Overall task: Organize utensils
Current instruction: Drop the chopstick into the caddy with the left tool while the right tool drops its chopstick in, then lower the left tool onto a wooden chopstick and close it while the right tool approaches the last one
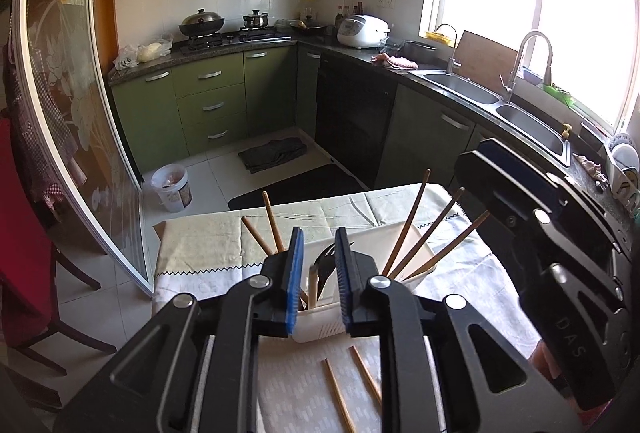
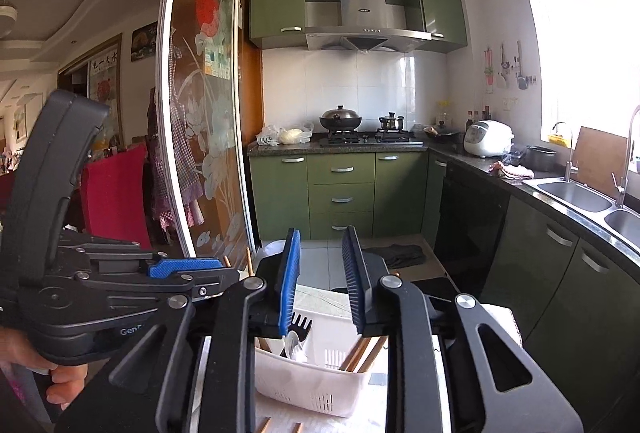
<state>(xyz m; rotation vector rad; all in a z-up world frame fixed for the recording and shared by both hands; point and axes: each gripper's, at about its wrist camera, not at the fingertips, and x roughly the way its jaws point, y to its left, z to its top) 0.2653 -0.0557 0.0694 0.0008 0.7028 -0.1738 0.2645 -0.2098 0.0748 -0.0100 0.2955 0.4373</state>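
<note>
A white slotted basket (image 2: 304,389) stands on the cloth-covered table (image 1: 200,245). It holds a black fork (image 2: 300,325), a white spoon (image 2: 292,345) and several wooden chopsticks (image 1: 432,237) that lean out to both sides. Two more chopsticks (image 1: 352,389) lie on the cloth on the near side of the basket. My left gripper (image 1: 319,237) hovers over the basket with its blue pads apart and nothing pressed between them. My right gripper (image 2: 323,233) hangs over the same basket, jaws apart and empty. A hand (image 2: 60,385) holds the left gripper.
Green kitchen cabinets (image 2: 340,189) and a dark counter with a double sink (image 1: 480,93) lie beyond the table. A glass sliding door (image 1: 72,113) and a red chair (image 2: 116,193) stand at the left. A white bucket (image 1: 172,187) and dark mats (image 1: 276,153) are on the floor.
</note>
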